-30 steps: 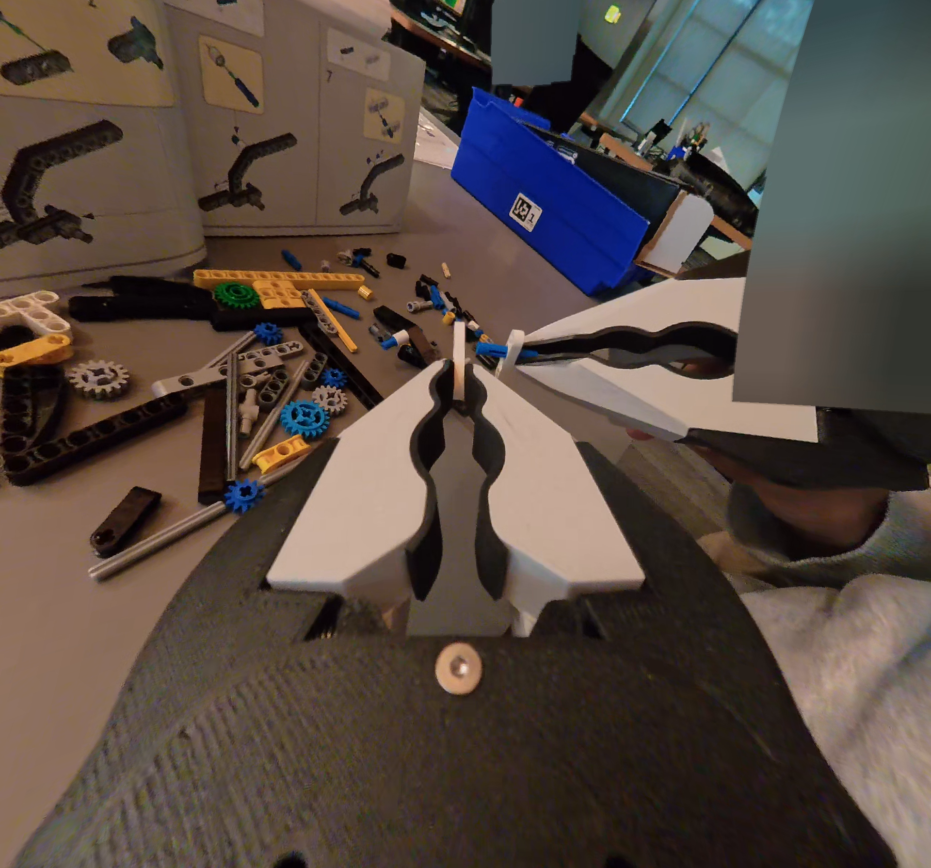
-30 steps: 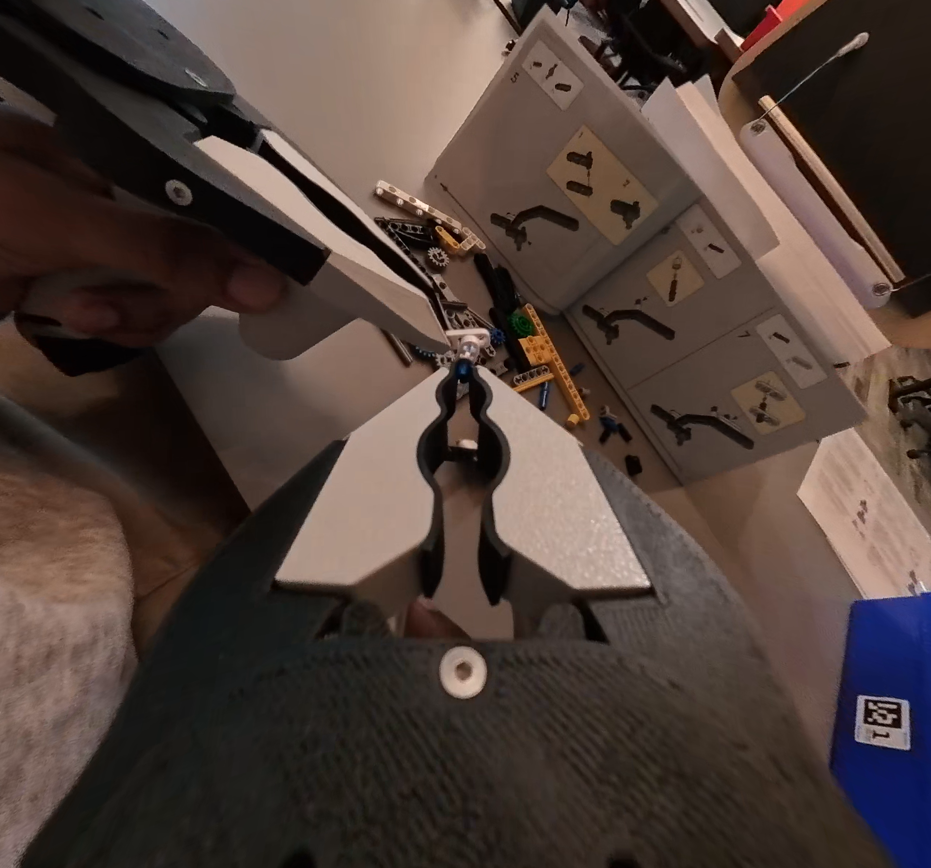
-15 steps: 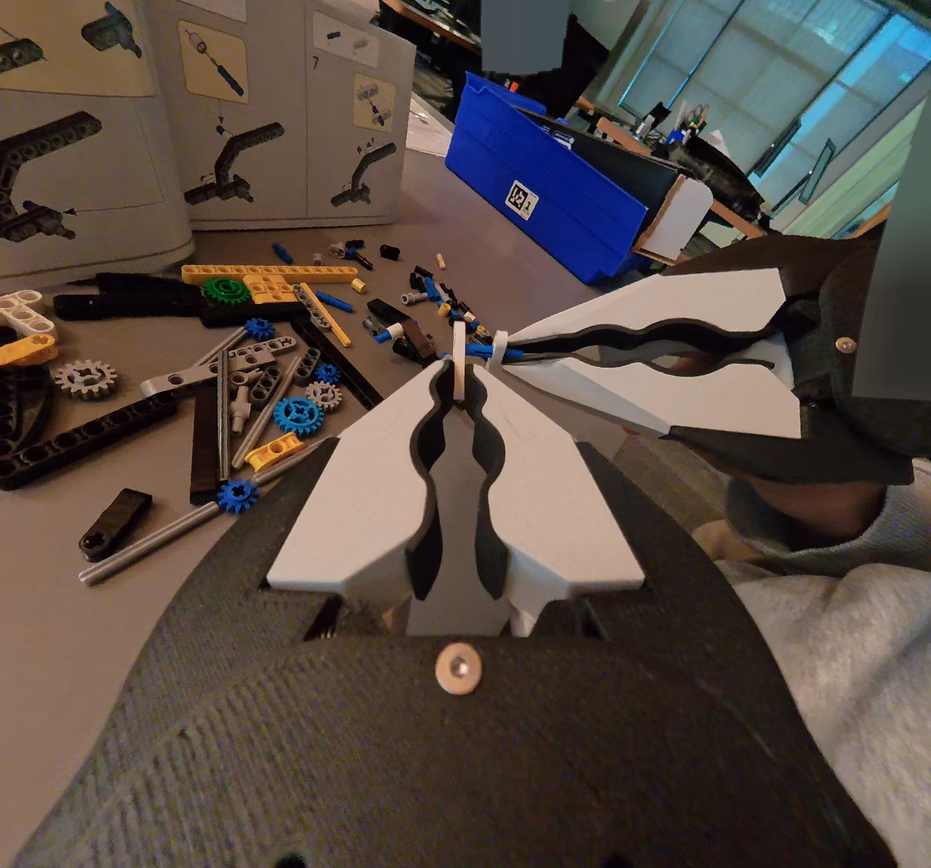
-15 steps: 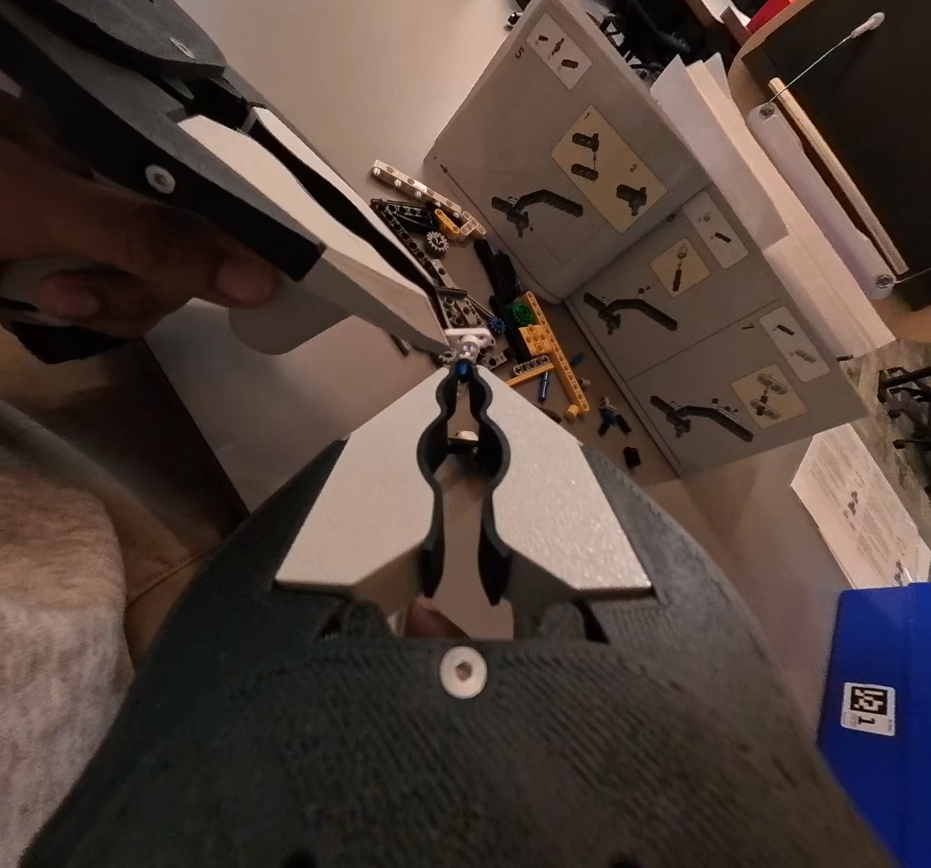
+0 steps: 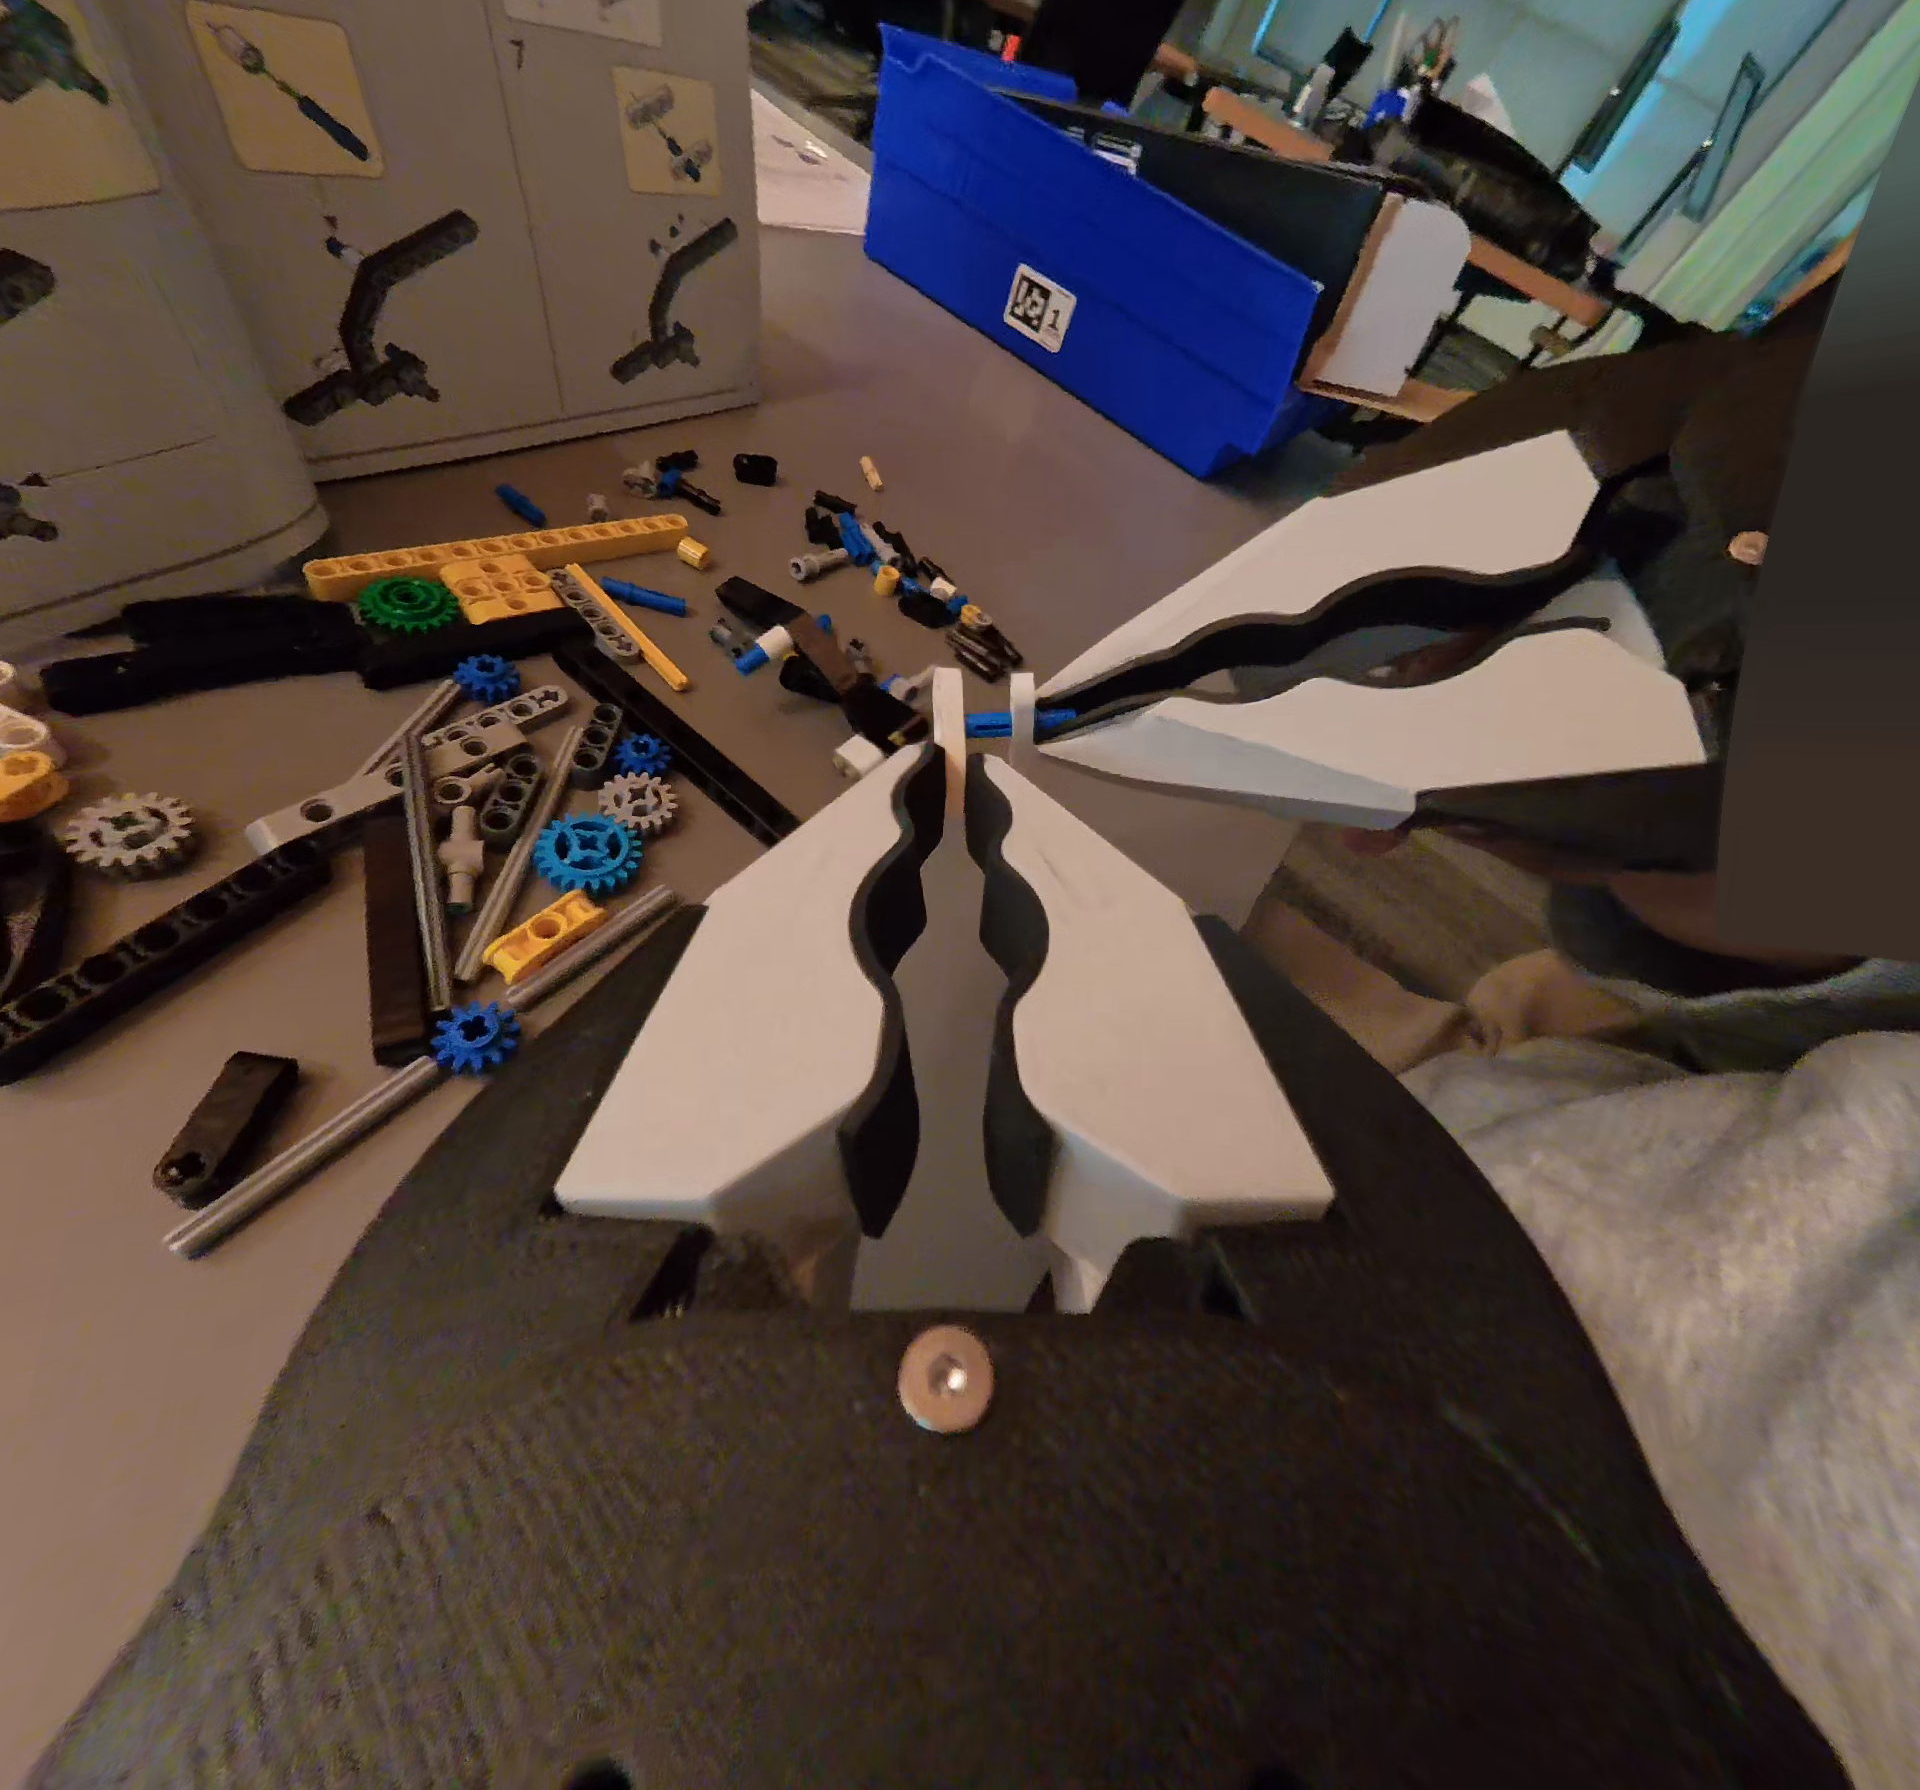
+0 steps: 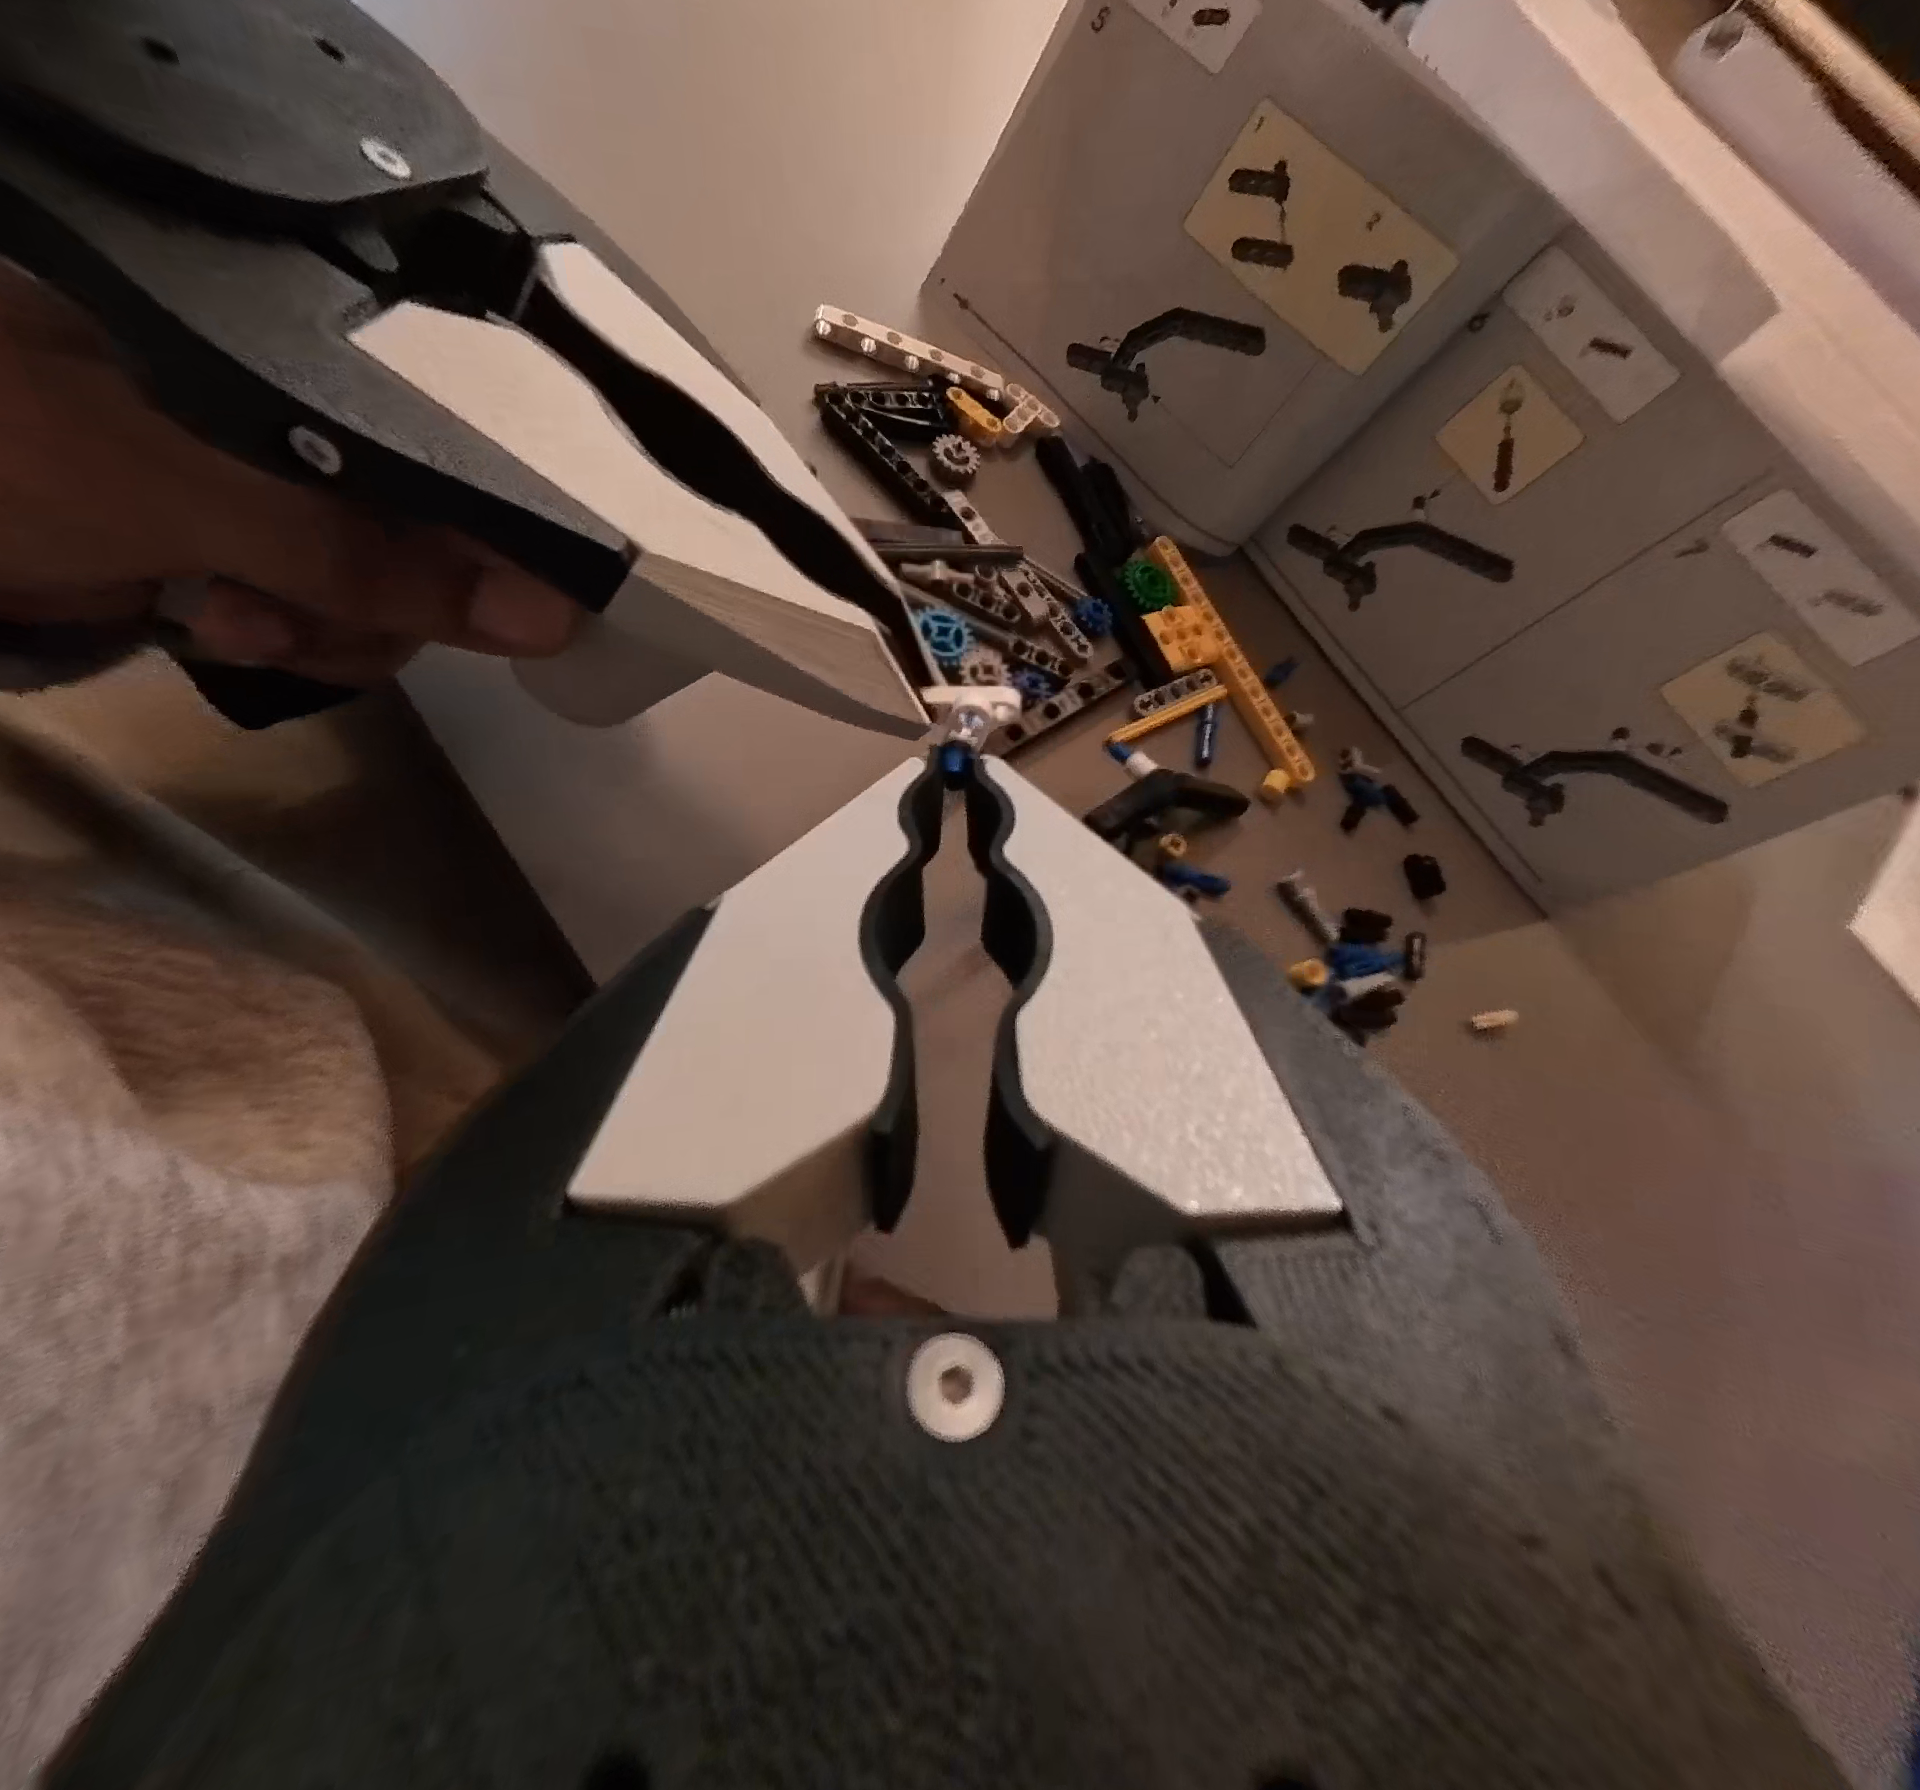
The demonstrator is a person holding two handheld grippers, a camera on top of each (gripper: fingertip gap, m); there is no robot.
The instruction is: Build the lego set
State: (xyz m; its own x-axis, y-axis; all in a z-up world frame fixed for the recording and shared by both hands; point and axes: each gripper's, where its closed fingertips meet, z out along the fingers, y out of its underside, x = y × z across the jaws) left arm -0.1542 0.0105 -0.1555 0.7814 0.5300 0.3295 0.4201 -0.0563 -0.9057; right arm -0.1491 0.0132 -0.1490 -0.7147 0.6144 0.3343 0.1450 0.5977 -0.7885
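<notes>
left: my left gripper [image 5: 949, 753] is pinched on a thin white flat lego piece [image 5: 945, 724], standing up | right: my right gripper [image 5: 1039, 727] is pinched on a small blue lego pin [image 5: 987, 724] | pin lies sideways — its tip points left into the white piece, touching | next: push left, I think

Bare grey tabletop [image 5: 1039, 452] lies open at 1 o'clock of the left gripper [image 5: 948, 764]. Loose Lego pieces [image 5: 499, 805] crowd 9 to 11 o'clock; instruction sheets [image 5: 416, 182] wall off 11; a blue bin [image 5: 1091, 286] stands farther at 1. The right gripper [image 5: 1039, 722] closes 3 o'clock.
</notes>
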